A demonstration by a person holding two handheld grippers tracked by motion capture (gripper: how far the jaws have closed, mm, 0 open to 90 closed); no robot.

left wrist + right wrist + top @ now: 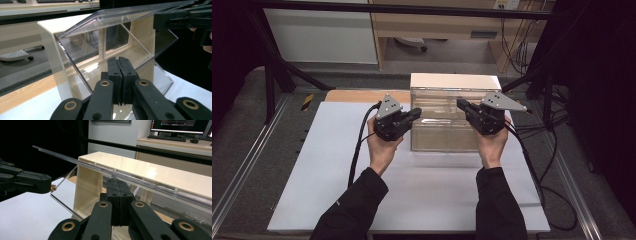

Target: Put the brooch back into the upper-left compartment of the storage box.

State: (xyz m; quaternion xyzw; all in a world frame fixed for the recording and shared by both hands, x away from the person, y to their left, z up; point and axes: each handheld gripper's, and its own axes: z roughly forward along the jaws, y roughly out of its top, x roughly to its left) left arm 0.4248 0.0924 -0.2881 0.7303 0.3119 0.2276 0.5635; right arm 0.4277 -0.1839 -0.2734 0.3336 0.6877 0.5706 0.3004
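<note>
White table (pixel 337 200), clear-fronted cream bin (pixel 452 82) standing at its far edge — wooden strip (pixel 362 96) behind.

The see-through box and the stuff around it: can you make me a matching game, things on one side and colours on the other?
Things:
1. lid of the box
2. top panel of the box
3. mat under the box
4. plate on the left hand-held gripper

Colours or looks:
A. white
B. grey, three-cornered
C. clear, see-through
D. cream

Pairs: 1-C, 2-D, 3-A, 4-B
</note>
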